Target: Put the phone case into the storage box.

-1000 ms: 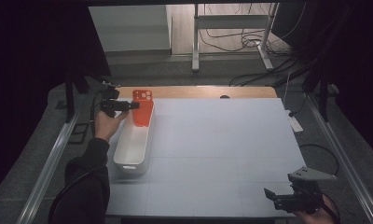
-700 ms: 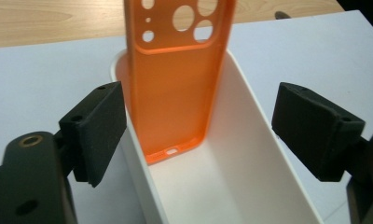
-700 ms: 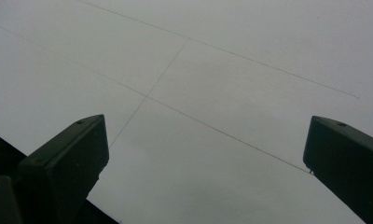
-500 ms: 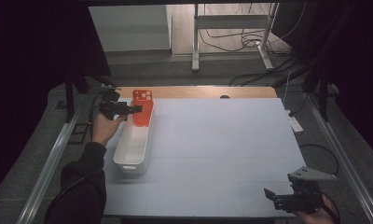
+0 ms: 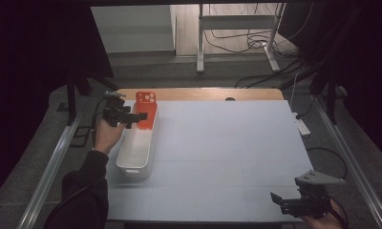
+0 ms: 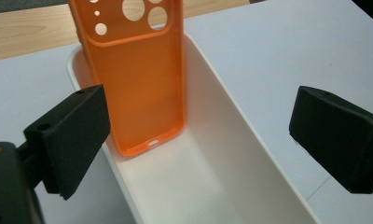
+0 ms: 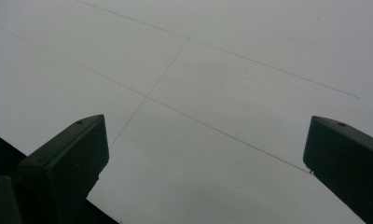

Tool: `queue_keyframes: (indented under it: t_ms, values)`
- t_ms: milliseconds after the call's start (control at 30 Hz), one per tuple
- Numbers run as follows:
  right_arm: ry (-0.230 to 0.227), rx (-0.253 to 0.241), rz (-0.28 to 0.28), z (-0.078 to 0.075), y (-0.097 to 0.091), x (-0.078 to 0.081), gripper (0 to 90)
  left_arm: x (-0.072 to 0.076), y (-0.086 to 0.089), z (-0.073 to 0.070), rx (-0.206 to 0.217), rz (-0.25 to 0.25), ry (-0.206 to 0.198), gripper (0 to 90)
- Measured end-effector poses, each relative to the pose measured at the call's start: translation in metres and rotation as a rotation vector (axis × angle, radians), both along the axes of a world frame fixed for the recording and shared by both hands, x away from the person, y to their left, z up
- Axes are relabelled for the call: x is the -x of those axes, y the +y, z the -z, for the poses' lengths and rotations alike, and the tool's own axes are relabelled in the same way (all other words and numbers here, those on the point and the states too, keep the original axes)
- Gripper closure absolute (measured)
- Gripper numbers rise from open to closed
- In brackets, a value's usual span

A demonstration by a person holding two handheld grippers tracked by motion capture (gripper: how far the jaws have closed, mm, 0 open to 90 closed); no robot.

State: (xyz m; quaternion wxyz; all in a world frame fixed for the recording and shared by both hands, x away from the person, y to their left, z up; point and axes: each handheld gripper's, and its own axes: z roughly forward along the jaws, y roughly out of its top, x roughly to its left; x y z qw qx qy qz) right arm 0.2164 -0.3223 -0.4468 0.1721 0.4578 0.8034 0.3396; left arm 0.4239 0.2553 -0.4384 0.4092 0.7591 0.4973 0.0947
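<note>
White tray [image 5: 137, 152] along the mat's left edge — orange phone case [image 5: 146, 109] leans upright at its far end, blocking that end; near half open from above. Left gripper [image 5: 136, 117] hangs beside the case. White mat [image 5: 227, 152] bare — free passage.

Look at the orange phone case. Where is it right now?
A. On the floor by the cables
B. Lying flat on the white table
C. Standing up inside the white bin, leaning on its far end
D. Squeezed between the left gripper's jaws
C: the orange phone case stands on end inside the white bin, tilted against the far wall, and the left gripper has its jaws wide apart, not touching the case.
</note>
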Motion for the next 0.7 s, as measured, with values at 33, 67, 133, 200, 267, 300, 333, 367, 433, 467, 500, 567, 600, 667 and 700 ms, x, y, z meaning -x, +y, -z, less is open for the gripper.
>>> queue_keyframes:
  t_ms: [33,67,133,200,267,300,333,367,433,467,500,567,600,667,700]
  values:
    - [0.000,-0.001,0.001,0.000,0.000,0.000,0.0,0.001,-0.001,0.000,-0.001,0.003,-0.002,5.3]
    - [0.000,-0.001,0.001,0.000,0.000,0.000,0.0,0.001,-0.001,0.000,-0.001,0.003,-0.002,5.1]
    - [0.001,-0.001,0.001,0.000,0.000,0.000,0.0,0.004,-0.003,0.000,-0.010,0.014,-0.014,4.7]
    - [0.001,-0.001,0.001,0.000,0.000,0.000,0.0,0.007,-0.006,0.000,-0.009,0.027,-0.025,4.5]
    - [0.001,-0.002,0.004,0.000,0.000,0.000,0.0,0.008,-0.007,0.000,-0.007,0.033,-0.029,4.4]
    - [0.001,-0.002,0.004,0.000,0.000,0.000,0.0,0.009,-0.007,0.000,-0.009,0.035,-0.032,4.4]
    - [0.002,-0.003,0.004,0.000,0.000,0.000,0.0,0.011,-0.008,0.000,-0.010,0.043,-0.035,4.5]
    - [0.003,-0.004,0.005,0.000,-0.001,0.000,0.0,0.012,-0.009,0.000,-0.009,0.046,-0.037,4.5]
    - [0.007,-0.009,0.007,0.000,-0.001,-0.001,0.0,0.016,-0.012,0.000,-0.012,0.062,-0.045,4.6]
    - [0.007,-0.009,0.007,0.000,-0.001,-0.001,0.0,0.016,-0.012,0.000,-0.012,0.062,-0.045,4.7]
    - [0.009,-0.009,0.008,0.000,-0.001,-0.001,0.0,0.018,-0.013,0.000,-0.017,0.064,-0.049,4.7]
    - [0.009,-0.012,0.008,0.000,-0.001,-0.001,0.0,0.020,-0.014,0.000,-0.019,0.071,-0.054,4.7]
    - [0.013,-0.009,0.006,0.001,-0.001,-0.002,0.0,0.022,-0.015,0.001,-0.027,0.075,-0.059,4.7]
    - [0.016,-0.008,0.007,0.001,-0.001,-0.002,0.0,0.025,-0.017,0.002,-0.028,0.082,-0.066,4.6]
    - [0.016,-0.008,0.007,0.001,-0.001,-0.002,0.0,0.025,-0.017,0.002,-0.028,0.082,-0.066,4.5]
